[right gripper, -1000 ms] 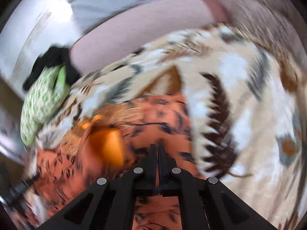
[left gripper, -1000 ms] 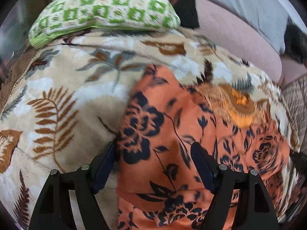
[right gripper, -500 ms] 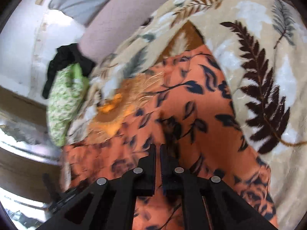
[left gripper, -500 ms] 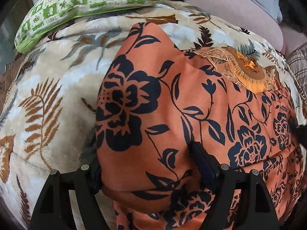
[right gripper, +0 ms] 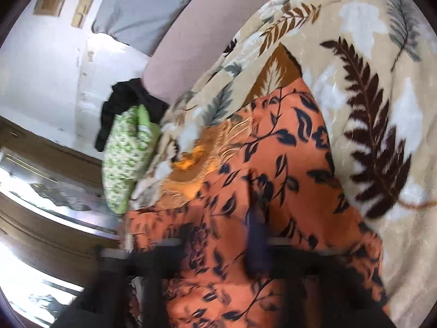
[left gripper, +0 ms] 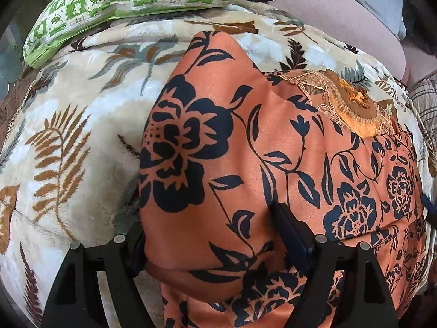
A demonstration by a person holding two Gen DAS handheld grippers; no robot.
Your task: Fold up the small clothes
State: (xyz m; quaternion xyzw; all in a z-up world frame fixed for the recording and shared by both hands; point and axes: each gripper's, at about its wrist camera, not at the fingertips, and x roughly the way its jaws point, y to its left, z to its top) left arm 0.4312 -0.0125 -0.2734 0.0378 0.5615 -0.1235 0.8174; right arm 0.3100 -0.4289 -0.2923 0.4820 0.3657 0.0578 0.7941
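An orange garment with dark blue flowers (left gripper: pixel 245 169) lies on a beige leaf-print blanket (left gripper: pixel 82 142); it has a gold embroidered patch (left gripper: pixel 352 109). My left gripper (left gripper: pixel 210 235) is open, its jaws wide apart, with a raised fold of the garment bulging between them. In the right wrist view the same garment (right gripper: pixel 273 180) fills the middle. My right gripper (right gripper: pixel 218 248) is blurred by motion; its jaws now stand apart with cloth between and over them.
A green and white checked pillow (left gripper: pixel 131 2) lies at the far edge of the blanket, also in the right wrist view (right gripper: pixel 125 164). A pink cushion (left gripper: pixel 336 19) and grey cushion (right gripper: pixel 153 8) lie behind. Black cloth (right gripper: pixel 120 109) lies by the pillow.
The garment fold has risen and spread toward the left gripper, filling its jaws. The right gripper was shut on the cloth; its jaws have now parted while it swings.
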